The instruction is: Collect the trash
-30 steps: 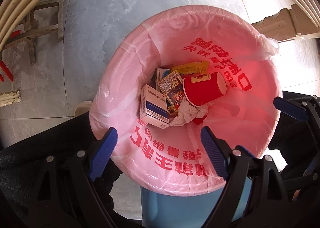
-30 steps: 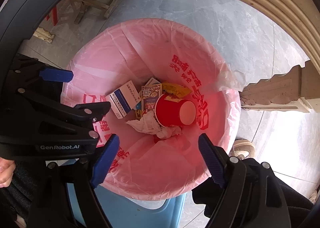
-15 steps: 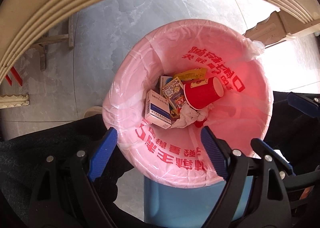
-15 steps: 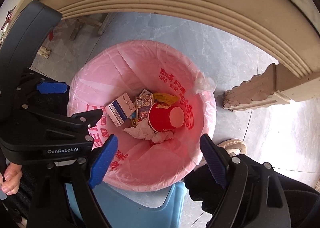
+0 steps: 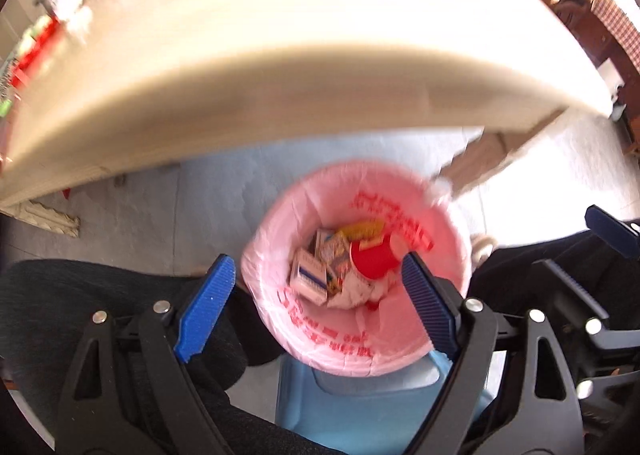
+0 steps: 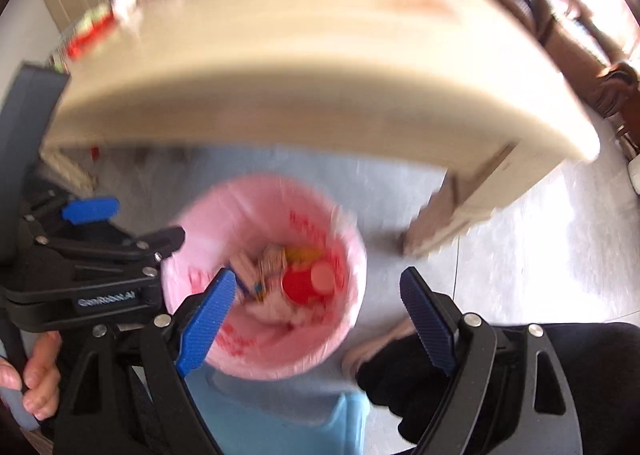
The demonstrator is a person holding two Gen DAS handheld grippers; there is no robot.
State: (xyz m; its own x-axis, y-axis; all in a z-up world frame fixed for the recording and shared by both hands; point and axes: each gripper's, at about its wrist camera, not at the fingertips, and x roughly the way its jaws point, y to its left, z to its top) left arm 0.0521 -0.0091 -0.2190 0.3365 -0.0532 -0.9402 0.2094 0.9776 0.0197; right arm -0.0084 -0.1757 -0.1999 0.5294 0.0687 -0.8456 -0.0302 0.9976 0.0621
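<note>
Pink-lined bin (image 5: 360, 351) holds a red cup (image 5: 374, 260), boxes and tissue. Left gripper (image 5: 316, 313) and right gripper (image 6: 316, 319) gape empty; blurred items on the far table (image 5: 280, 55) may remain.

The trash bag (image 5: 280, 255) is pink with red writing printed on it. The bin (image 5: 352, 415) under it is light blue. Inside lies a red cup (image 5: 374, 261), a white box with a blue stripe (image 5: 310, 281), a yellow wrapper (image 5: 360, 229) at about 12 o'clock from the cup, and crumpled white paper (image 5: 352, 295). The table (image 5: 280, 55) is cream. The floor (image 5: 140, 223) is pale grey with cloudy marks. The left tongs (image 5: 316, 307) and the right tongs (image 6: 316, 315) are black with ridged blue pads.
</note>
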